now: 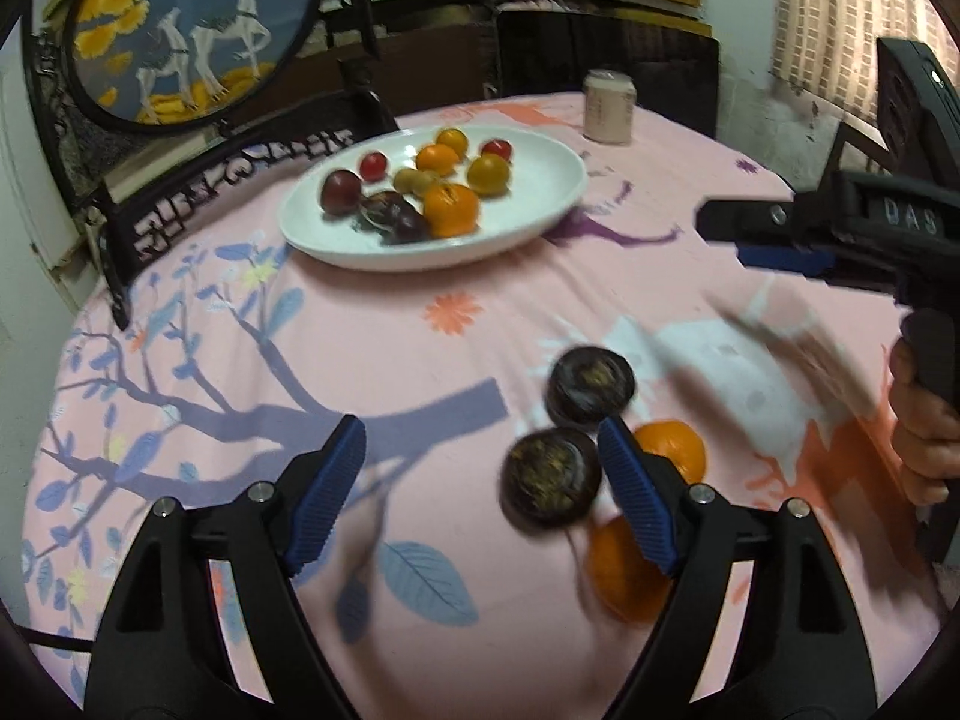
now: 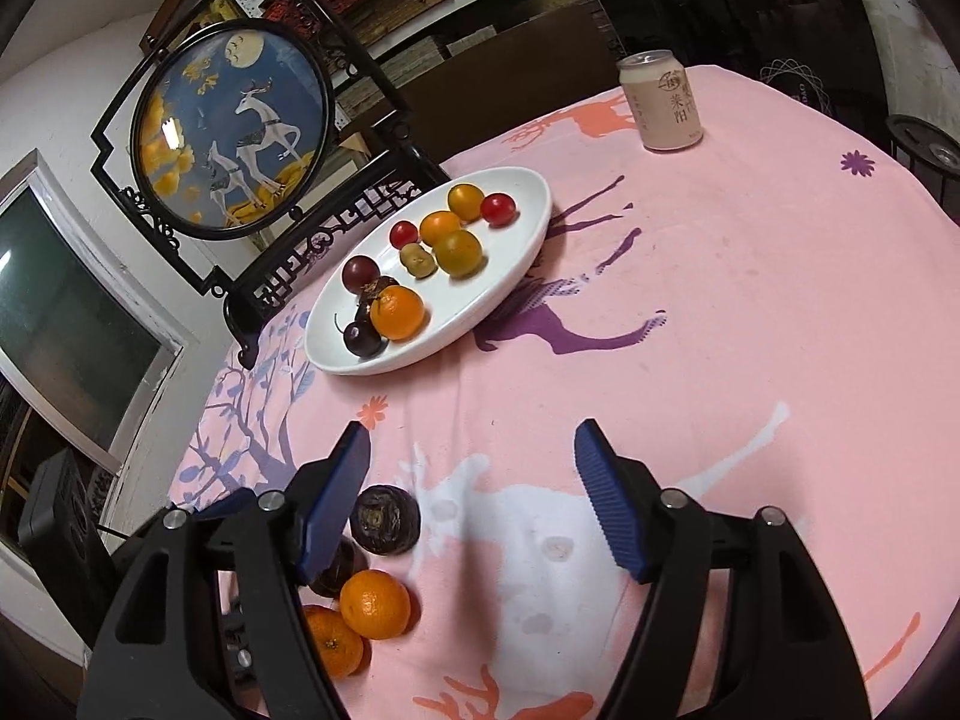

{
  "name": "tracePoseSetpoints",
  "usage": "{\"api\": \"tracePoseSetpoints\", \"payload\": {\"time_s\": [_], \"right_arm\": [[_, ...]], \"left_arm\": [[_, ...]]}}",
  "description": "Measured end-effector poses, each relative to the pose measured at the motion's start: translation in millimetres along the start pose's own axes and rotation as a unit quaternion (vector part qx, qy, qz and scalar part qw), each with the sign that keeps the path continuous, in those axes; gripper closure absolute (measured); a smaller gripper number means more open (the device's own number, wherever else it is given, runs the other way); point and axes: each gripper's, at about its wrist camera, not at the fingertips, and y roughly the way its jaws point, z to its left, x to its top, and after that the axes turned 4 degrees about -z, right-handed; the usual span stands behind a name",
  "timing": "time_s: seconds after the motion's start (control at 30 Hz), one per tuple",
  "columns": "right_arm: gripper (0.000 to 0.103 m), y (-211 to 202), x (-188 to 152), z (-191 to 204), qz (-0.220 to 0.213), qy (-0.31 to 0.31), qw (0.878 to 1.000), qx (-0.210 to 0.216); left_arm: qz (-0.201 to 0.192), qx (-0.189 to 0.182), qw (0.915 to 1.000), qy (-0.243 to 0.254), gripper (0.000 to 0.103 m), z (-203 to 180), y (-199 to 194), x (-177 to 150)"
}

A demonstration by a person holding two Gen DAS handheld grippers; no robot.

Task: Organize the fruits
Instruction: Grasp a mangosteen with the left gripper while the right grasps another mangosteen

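A white plate [image 1: 558,204] [image 2: 516,276] holds several fruits: oranges, red tomatoes, dark plums. On the pink cloth lie two dark round fruits [image 1: 551,476] [image 1: 591,387] and two oranges [image 1: 675,450] [image 1: 624,570]. My left gripper [image 1: 483,492] is open and empty, low over the cloth; the nearer dark fruit lies just inside its right finger [image 1: 630,498]. In the right wrist view the dark fruit [image 2: 384,519] and oranges [image 2: 375,603] [image 2: 333,642] lie by the left finger [image 2: 336,504]. My right gripper [image 2: 474,498] is open and empty; it also shows in the left wrist view [image 1: 774,240].
A beige drink can [image 1: 609,107] [image 2: 660,102] stands at the table's far side. A round framed deer picture on a black stand [image 1: 192,30] [image 2: 234,126] stands behind the plate at the table's left edge. A dark chair back [image 2: 732,12] is beyond the table.
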Motion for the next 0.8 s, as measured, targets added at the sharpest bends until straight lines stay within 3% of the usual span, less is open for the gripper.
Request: {"api": "tracePoseSetpoints", "payload": {"time_s": [0.2,0.3,0.4,0.5,0.67,0.8], "right_arm": [[0.032,1.7,-0.5,0.4,0.005,-0.002,1.000,-0.001],[0.032,1.6,-0.3,-0.5,0.005,0.000,1.000,-0.001],[0.032,1.5,-0.9,0.1,0.007,0.000,1.000,0.001],[0.032,1.9,-2.2,4.1,0.008,-0.009,1.000,0.004],[0.032,6.4,-6.1,13.6,0.017,-0.035,0.999,0.005],[0.032,10.8,-11.4,22.6,0.027,-0.057,0.998,0.011]], "left_arm": [[0.023,0.019,0.9995,-0.012,0.011,11.7,9.2,-2.5],[0.017,0.110,0.9936,-0.023,0.011,34.0,10.5,-2.3],[0.011,0.143,0.9876,-0.065,0.012,56.8,5.0,-1.2],[0.007,0.133,0.9887,-0.069,0.015,57.1,1.8,-2.1],[0.009,0.116,0.9928,-0.026,0.014,36.2,4.5,-7.3],[0.020,0.091,0.9945,-0.049,0.014,42.1,10.2,-7.3]]}}
